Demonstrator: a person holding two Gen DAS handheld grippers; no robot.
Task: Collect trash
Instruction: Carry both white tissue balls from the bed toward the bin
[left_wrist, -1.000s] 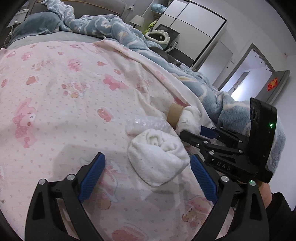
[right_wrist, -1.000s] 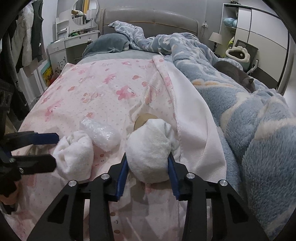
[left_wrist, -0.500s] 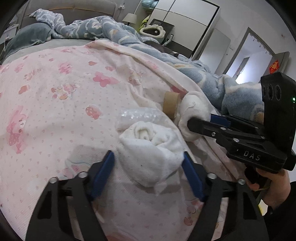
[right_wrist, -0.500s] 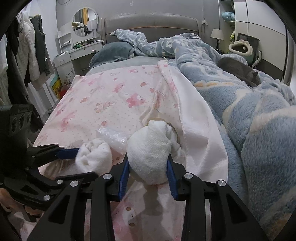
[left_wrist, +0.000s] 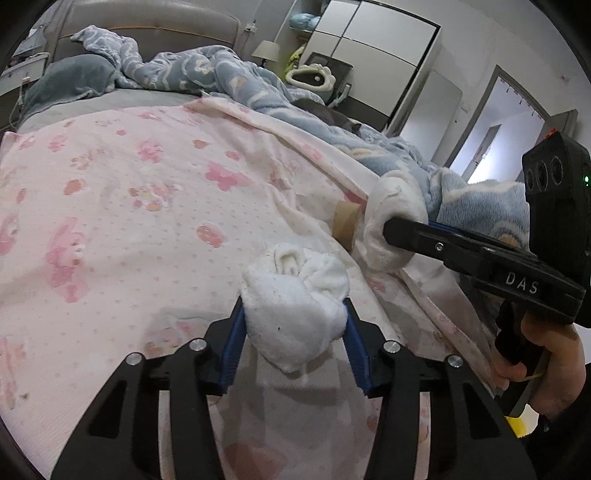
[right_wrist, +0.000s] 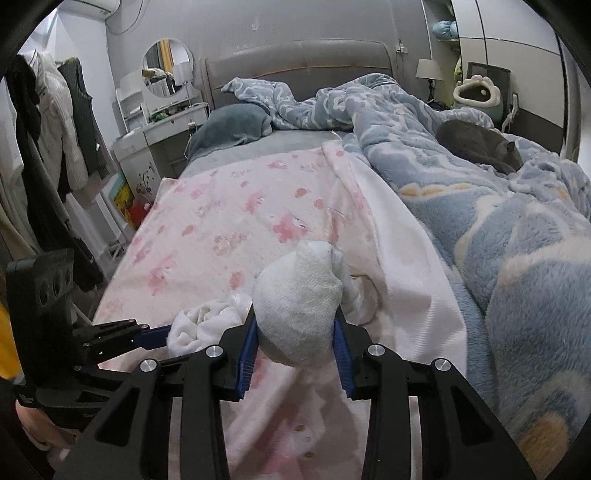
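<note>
Left claw (left_wrist: 293, 328) now clamped on white wad (left_wrist: 295, 302), right claw (right_wrist: 295, 332) gripping another (right_wrist: 297, 310), above pink bedspread (left_wrist: 110, 206).

I am squeezing my left claw (left_wrist: 293, 325) tight around a white wad (left_wrist: 295, 306), both blue pads pressing its sides. My right claw (right_wrist: 295, 334) is clamping a second white wad (right_wrist: 297, 314), and my bare right hand (left_wrist: 543, 362) is gripping its handle.
</note>
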